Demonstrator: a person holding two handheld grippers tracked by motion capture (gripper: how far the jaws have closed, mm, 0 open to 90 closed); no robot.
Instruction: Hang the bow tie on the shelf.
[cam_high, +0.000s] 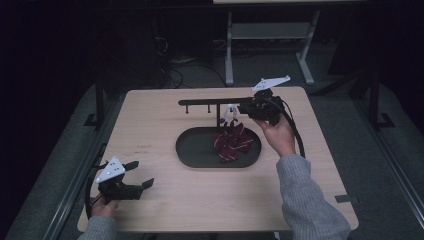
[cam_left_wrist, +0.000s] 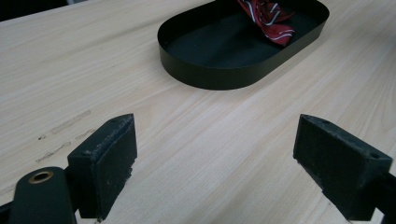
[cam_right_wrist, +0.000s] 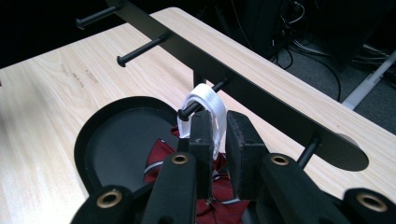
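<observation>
A dark red striped bow tie (cam_high: 232, 142) hangs down into a black oval tray (cam_high: 186, 150). Its white strap (cam_right_wrist: 205, 100) loops over a peg (cam_right_wrist: 187, 112) of the black rack (cam_high: 210, 102) behind the tray. My right gripper (cam_right_wrist: 218, 126) is shut on that strap just below the peg, with the red cloth (cam_right_wrist: 156, 161) under its jaws. My left gripper (cam_high: 142, 175) is open near the table's front left corner. In the left gripper view its jaws stand wide apart with only bare wood between them (cam_left_wrist: 215, 158), and the tray (cam_left_wrist: 210, 74) and the tie (cam_left_wrist: 271, 18) lie farther off.
The rack carries two more bare pegs (cam_right_wrist: 140, 49) to the left of the strap. The left half of the tray (cam_right_wrist: 93, 135) holds nothing. A desk frame (cam_high: 270, 30) and cables stand on the floor beyond the table's far edge.
</observation>
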